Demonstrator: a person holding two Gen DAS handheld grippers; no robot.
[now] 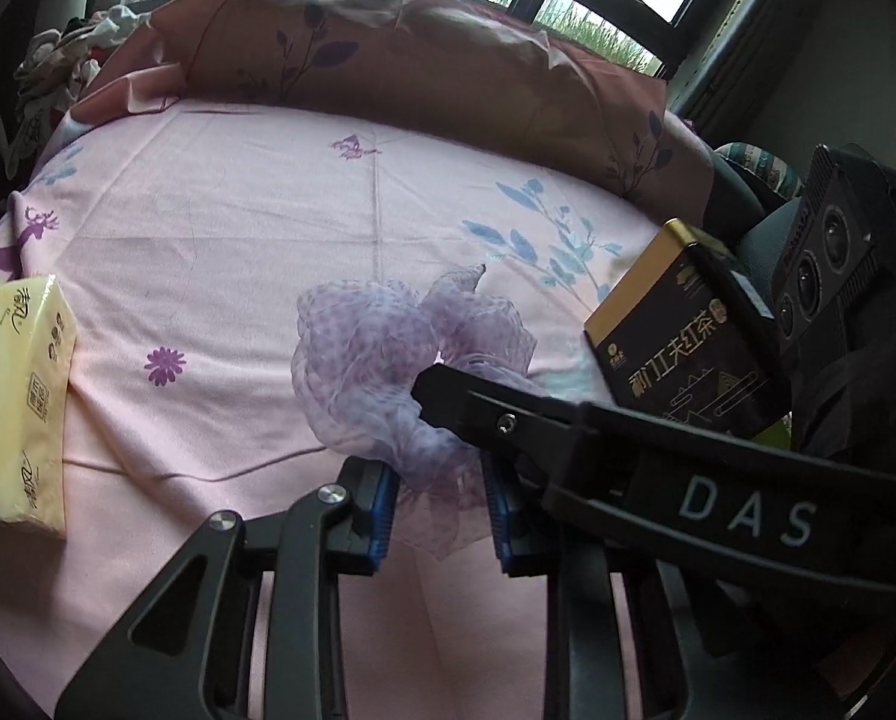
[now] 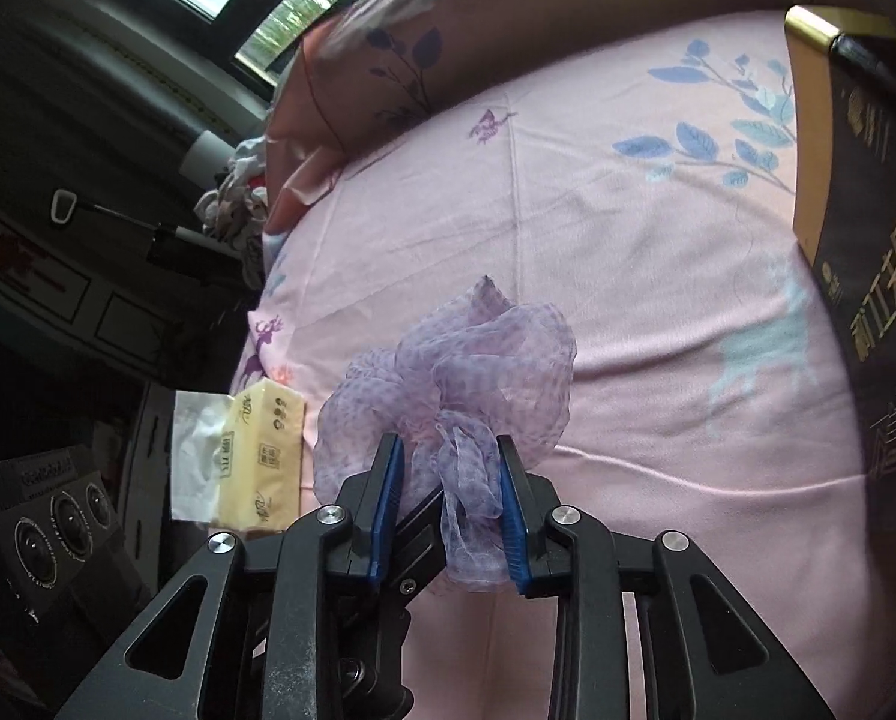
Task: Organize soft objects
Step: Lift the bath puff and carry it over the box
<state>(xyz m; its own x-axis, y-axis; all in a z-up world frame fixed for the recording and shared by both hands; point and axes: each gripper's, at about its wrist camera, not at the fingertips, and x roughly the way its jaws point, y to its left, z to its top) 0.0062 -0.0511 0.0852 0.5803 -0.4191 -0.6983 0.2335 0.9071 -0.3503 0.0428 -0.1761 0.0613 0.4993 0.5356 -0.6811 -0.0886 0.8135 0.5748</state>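
Pink bedsheet [image 1: 219, 252]; scarf [image 1: 375, 360] between both hand-held grippers.

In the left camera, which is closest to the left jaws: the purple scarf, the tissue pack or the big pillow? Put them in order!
1. Scarf: right between the left gripper's jaws.
2. Tissue pack: off to the left edge.
3. Pillow: far back, under the window.
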